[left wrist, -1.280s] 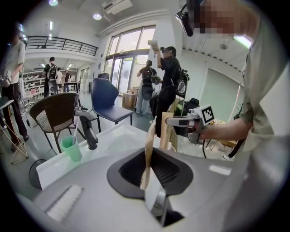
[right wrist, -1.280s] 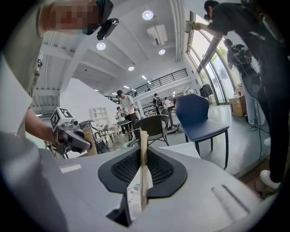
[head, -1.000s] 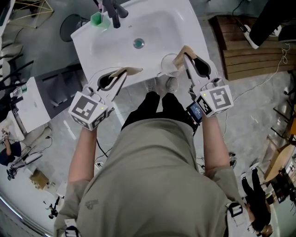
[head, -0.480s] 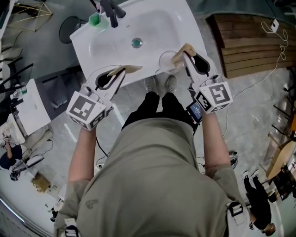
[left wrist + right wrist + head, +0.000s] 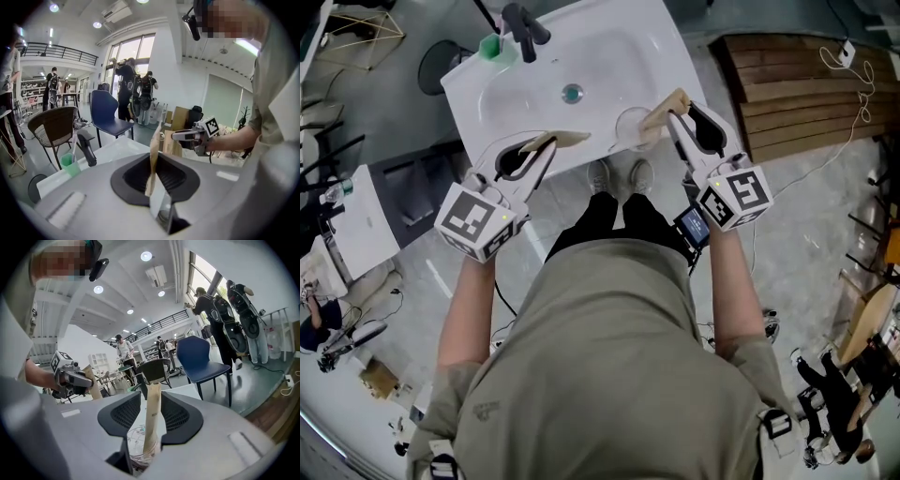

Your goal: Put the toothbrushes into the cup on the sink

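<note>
A clear cup stands on the front rim of the white sink. A toothbrush in a tan paper wrapper stands upright in the cup, its top leaning out. My right gripper is around it and its jaws are opening; the pads no longer press on the wrapper. My left gripper hovers over the sink's front edge, shut on a second tan-wrapped toothbrush, which sticks up between its jaws.
A black faucet and a green cup stand at the sink's back left corner, the drain in the basin. Wooden pallets lie on the floor at the right. Chairs and people stand beyond the sink.
The right gripper's jaws have spread apart and let go of the wrapped toothbrush, which stays in the cup. The left gripper has hardly moved.
</note>
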Motion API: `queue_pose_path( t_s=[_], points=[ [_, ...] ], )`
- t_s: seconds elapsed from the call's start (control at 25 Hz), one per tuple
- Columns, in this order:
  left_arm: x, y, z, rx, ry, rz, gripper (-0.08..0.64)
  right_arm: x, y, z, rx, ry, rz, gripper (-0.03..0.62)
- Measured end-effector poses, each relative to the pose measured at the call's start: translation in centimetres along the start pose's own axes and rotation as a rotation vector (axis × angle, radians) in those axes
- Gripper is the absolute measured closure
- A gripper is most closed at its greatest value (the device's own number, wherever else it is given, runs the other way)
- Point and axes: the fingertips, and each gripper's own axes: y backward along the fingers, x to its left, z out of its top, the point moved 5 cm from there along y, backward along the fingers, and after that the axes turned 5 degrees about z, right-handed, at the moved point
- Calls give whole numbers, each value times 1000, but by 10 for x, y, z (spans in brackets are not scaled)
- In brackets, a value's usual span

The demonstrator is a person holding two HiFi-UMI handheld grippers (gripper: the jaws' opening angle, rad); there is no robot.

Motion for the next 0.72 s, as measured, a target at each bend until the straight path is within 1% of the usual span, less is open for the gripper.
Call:
queue_pose_path(
  t_s=[0.44, 0.72],
  points=[
    [-9, -6, 25, -52, -21, -14, 526, -10, 38, 26, -57, -11, -46, 471],
    [-18, -15, 47, -83, -41, -35, 526, -19, 63, 9, -36, -65, -80, 471]
  ],
)
